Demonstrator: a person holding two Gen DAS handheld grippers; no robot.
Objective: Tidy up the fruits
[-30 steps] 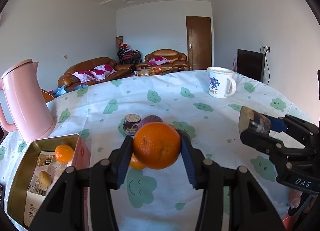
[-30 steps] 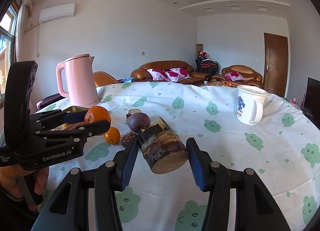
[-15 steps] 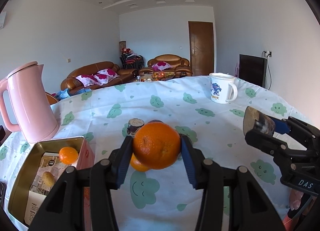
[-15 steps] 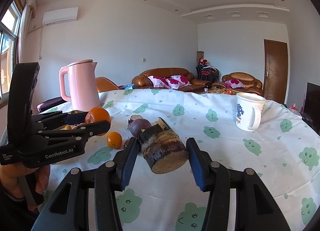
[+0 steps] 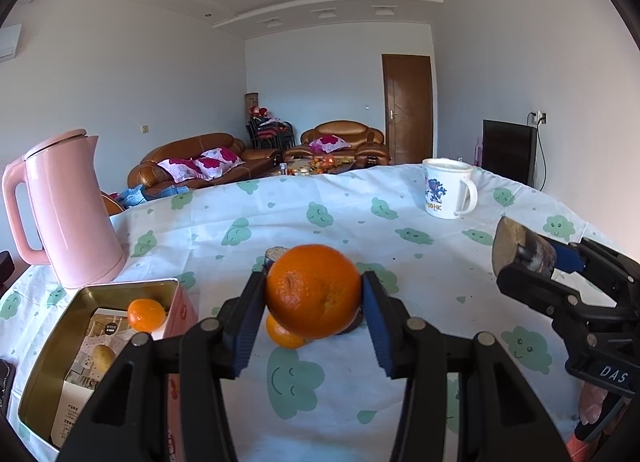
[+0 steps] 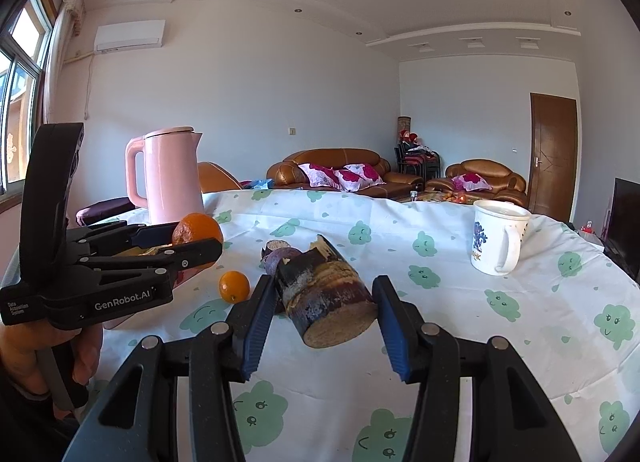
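Left gripper (image 5: 314, 296): I'm pinching a large orange (image 5: 313, 290).
Right gripper (image 6: 324, 304): I'm clamping a sugarcane stub (image 6: 326, 296).
Tin box (image 5: 48, 346): it's holding a mandarin (image 5: 146, 315) and a yellowish fruit (image 5: 103, 356).

2 claw-mounted fisheyes, close, facing across table (image 5: 420, 262); sofas (image 6: 336, 173) shared.

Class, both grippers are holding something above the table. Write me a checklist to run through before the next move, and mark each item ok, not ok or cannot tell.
1. Left gripper pinches the big orange on both sides: ok.
2. Right gripper clamps the sugarcane piece: ok.
3. Tin box open, with room beside the small orange inside: ok.
4. Both held items lifted off the tablecloth: ok.
5. The two grippers apart from each other: ok.
6. Box stays put when loaded: cannot tell.
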